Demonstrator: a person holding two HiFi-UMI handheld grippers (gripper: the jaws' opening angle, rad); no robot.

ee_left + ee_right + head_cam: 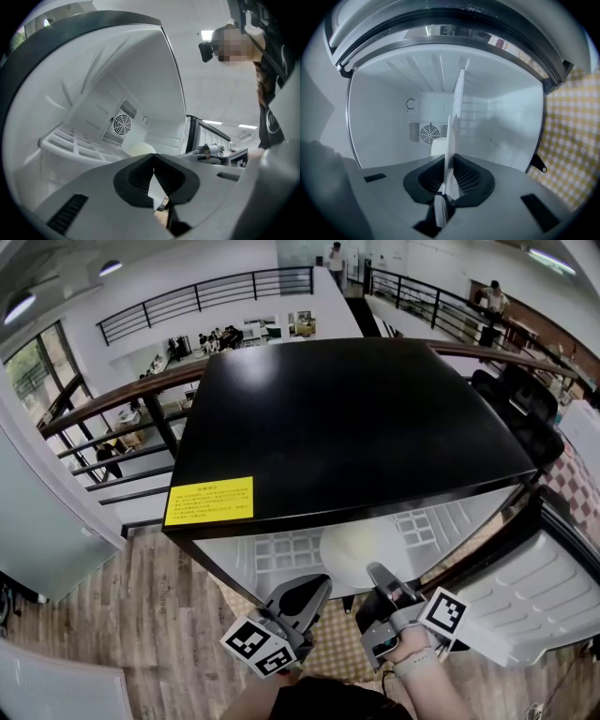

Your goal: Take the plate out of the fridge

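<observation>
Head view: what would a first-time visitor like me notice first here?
A big black fridge top with a yellow label fills the middle of the head view. Below it, a pale plate lies on a white shelf inside, and the right tool at the bottom is clamped on that shelf's front edge.

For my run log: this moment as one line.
left hand-held gripper shut, empty; right hand-held gripper shut on white plastic shelf; pale round plate on shelf
</observation>
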